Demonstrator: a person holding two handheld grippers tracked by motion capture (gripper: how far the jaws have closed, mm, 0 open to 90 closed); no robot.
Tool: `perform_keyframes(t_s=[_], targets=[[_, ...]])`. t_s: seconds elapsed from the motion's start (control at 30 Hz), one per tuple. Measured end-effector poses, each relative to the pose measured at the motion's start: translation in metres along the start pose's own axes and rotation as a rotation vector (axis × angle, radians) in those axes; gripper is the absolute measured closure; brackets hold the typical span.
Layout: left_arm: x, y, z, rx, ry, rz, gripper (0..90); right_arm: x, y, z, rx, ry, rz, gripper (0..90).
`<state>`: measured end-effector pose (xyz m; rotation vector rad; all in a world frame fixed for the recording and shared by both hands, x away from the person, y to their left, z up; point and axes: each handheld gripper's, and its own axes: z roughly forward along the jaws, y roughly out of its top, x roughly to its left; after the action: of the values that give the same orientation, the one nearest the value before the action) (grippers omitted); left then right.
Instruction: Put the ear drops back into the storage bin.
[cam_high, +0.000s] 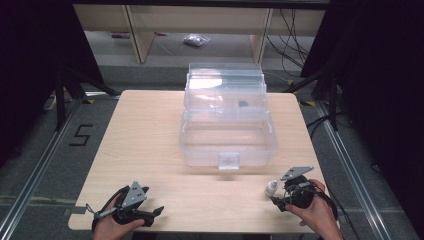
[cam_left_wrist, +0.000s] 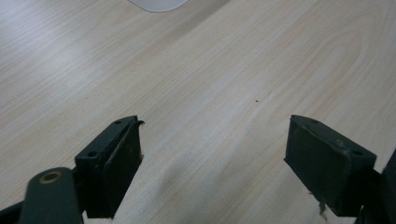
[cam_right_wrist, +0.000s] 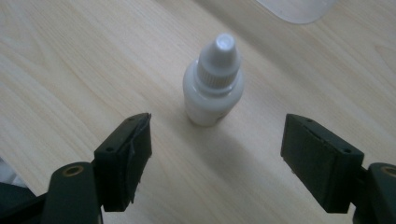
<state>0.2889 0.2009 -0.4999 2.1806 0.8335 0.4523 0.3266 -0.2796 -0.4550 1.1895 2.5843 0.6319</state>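
Table (cam_high: 150, 150): a pale wood-grain top that carries everything in the scene; its near half lies bare, which leaves both hands room to work in front of the box.

Storage box (cam_high: 227, 142): a clear plastic case at the middle of the table toward the far edge, its lid (cam_high: 225, 77) thrown back and standing open behind the tub. The open mouth and the latch tab (cam_high: 228, 160) facing the person suggest it is set ready to receive small items from the near side.

Left gripper (cam_left_wrist: 212, 154): resting low at the near left corner of the table, jaws spread wide over bare wood with nothing between them. It appears parked out of the way, since nothing within its reach needs holding.

Right gripper (cam_right_wrist: 217, 161): held just above the table at the near right, aimed at the bottle. Its jaws stand apart, one on each side of the line to the bottle, and the pads touch nothing. The gap, wider than the bottle, seems chosen so that the jaws can slide past its body before closing.

Dropper bottle (cam_right_wrist: 213, 86): a small white bottle with a ribbed screw cap, standing upright on the table just ahead of the right gripper's jaws and well short of the box, free of any contact. Upright, it offers its round body to a sideways pinch.
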Motion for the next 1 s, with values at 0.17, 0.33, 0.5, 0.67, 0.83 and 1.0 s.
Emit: perform_keyframes(t_s=[0.17,0.33,0.5,0.67,0.83,1.0], targets=[[0.000,0.000,0.000,-0.004,0.001,0.001,18.0,0.000,0.013,0.003,0.024,0.001,-0.041,32.5],[0.000,0.000,-0.001,0.000,0.001,0.004,18.0,0.001,0.023,0.006,0.053,0.007,-0.068,35.6],[-0.001,0.000,0.000,-0.013,-0.009,-0.010,18.0,0.001,0.028,0.009,0.071,0.004,-0.084,41.0],[0.000,0.000,0.000,0.003,0.003,0.008,18.0,0.000,0.032,0.012,0.093,-0.003,-0.101,46.3],[0.000,0.000,-0.001,0.000,0.000,0.008,18.0,0.001,0.036,0.014,0.105,0.002,-0.112,48.6],[-0.001,0.001,-0.001,-0.015,-0.005,-0.001,18.3,-0.001,0.037,0.018,0.118,0.014,-0.121,54.8]])
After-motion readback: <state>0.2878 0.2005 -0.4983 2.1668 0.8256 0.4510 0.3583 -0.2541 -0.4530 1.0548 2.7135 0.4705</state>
